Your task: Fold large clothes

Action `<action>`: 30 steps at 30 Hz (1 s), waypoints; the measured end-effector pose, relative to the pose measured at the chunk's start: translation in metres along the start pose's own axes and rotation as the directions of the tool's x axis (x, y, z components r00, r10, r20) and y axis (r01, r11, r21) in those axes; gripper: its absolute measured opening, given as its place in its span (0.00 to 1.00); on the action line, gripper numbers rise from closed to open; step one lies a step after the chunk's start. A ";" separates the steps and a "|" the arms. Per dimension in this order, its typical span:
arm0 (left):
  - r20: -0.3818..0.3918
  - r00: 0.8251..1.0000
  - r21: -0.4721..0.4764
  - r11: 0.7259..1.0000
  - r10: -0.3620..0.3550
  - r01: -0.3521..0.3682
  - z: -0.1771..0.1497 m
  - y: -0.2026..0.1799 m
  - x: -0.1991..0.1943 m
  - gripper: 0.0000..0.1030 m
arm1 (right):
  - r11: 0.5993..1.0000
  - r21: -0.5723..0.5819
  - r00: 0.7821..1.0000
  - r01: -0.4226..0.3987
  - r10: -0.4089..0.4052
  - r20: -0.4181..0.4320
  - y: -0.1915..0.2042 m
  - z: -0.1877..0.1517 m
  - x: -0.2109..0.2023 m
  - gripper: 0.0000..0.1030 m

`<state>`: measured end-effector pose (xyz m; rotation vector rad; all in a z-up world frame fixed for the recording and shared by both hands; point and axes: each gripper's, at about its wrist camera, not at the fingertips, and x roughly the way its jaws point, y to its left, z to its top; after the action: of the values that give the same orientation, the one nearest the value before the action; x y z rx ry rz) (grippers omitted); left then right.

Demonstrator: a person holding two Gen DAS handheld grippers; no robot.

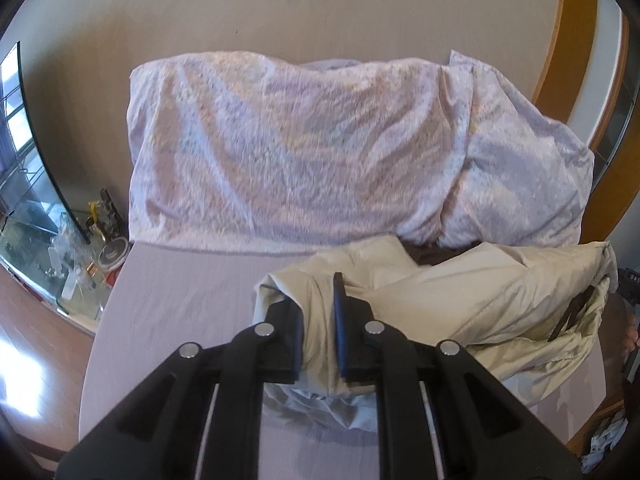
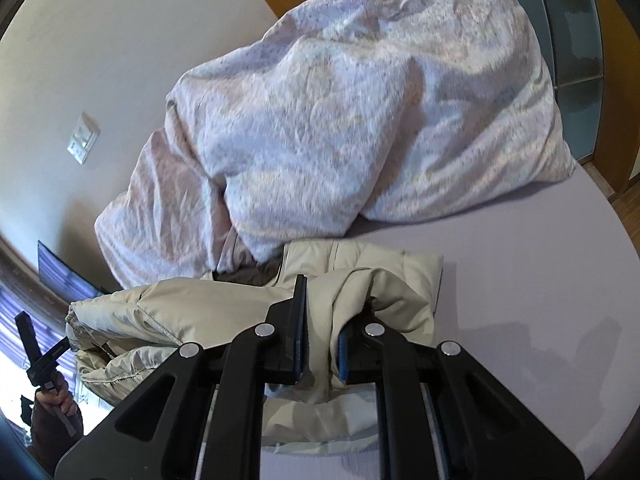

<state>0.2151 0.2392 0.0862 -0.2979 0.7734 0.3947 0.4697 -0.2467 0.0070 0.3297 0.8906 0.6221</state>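
Observation:
A beige padded jacket (image 1: 460,300) hangs bunched above the lilac bed sheet (image 1: 180,300). My left gripper (image 1: 319,300) is shut on a fold of the jacket at its left end, the cloth draped over the left finger. In the right wrist view the jacket (image 2: 180,312) stretches to the left, and my right gripper (image 2: 322,312) is shut on a fold at its right end, cloth covering the right finger. The far hand with the left gripper (image 2: 40,364) shows at the lower left.
A crumpled floral duvet (image 1: 288,148) and a pillow (image 2: 380,112) lie across the head of the bed by the wall. A glass side table with clutter (image 1: 72,256) stands left of the bed. A wooden door frame (image 1: 560,40) is at the right.

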 end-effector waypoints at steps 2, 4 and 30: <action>0.013 1.000 -0.005 1.000 -0.002 0.002 0.011 0.000 0.006 0.12 | 1.000 0.009 1.000 0.015 -0.015 0.018 0.001 0.009 0.007 0.12; 0.018 1.000 -0.010 1.000 0.005 -0.005 0.022 -0.002 0.018 0.12 | 0.999 0.024 0.999 0.032 -0.032 0.026 0.000 0.015 0.015 0.12; -0.250 0.961 -0.120 0.982 0.115 -0.149 0.029 0.004 0.220 0.17 | 0.952 0.125 0.939 0.280 -0.244 -0.241 -0.047 0.021 0.195 0.15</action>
<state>0.3736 0.3063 -0.0533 -0.4311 1.0114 0.5464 0.5954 -0.1616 -0.1254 0.2793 1.1823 0.3442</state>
